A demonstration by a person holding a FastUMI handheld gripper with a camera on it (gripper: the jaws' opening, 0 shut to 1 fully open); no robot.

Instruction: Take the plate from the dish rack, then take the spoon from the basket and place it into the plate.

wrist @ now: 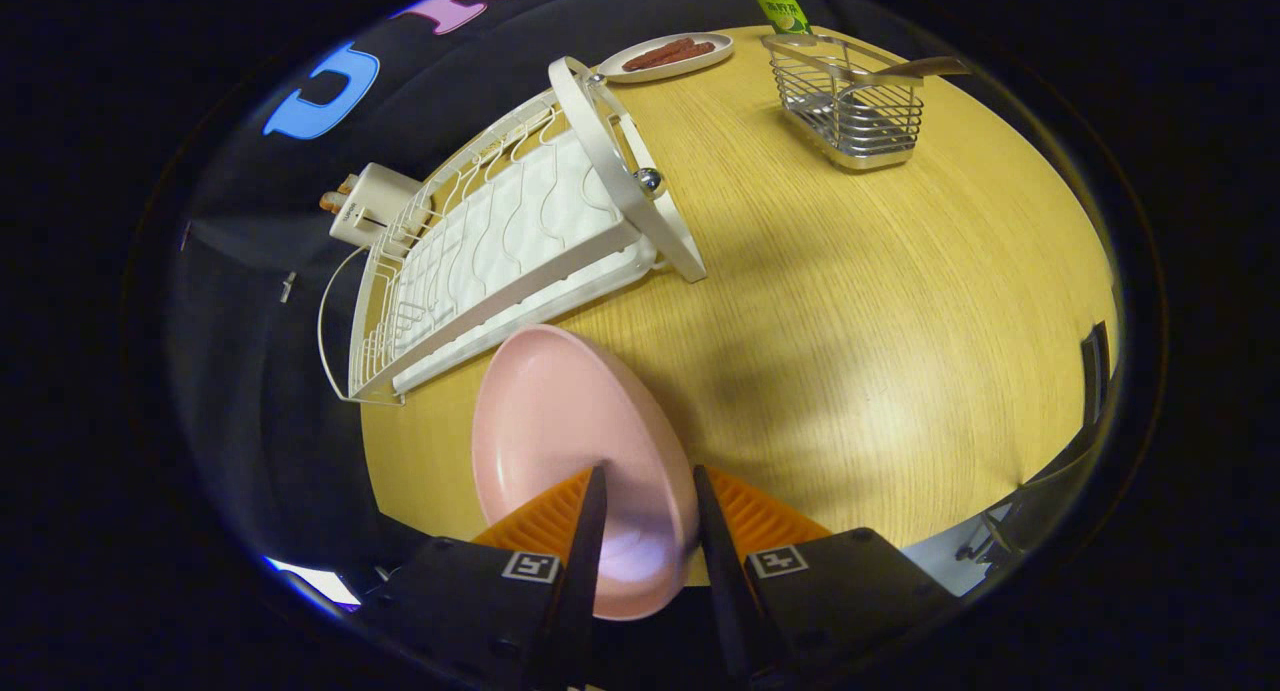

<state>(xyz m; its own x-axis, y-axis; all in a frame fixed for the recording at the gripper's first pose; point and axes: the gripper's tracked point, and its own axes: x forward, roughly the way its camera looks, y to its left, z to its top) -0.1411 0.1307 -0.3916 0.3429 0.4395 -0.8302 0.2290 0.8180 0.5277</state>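
A pink plate [560,421] hangs tilted above the wooden table [850,321], and my gripper [648,486] is shut on its near rim, one finger on each face. The white dish rack [500,251] stands just beyond the plate, to the left, with no dishes in it. Far across the table sits a wire basket [850,106], with the spoon [905,68] lying across its top and its handle sticking out to the right.
A small white plate with brownish food [668,56] lies at the table's far edge, beside a green-labelled bottle [780,6]. A white box-like device [375,206] stands behind the rack. A dark chair [1060,471] is at the table's right side.
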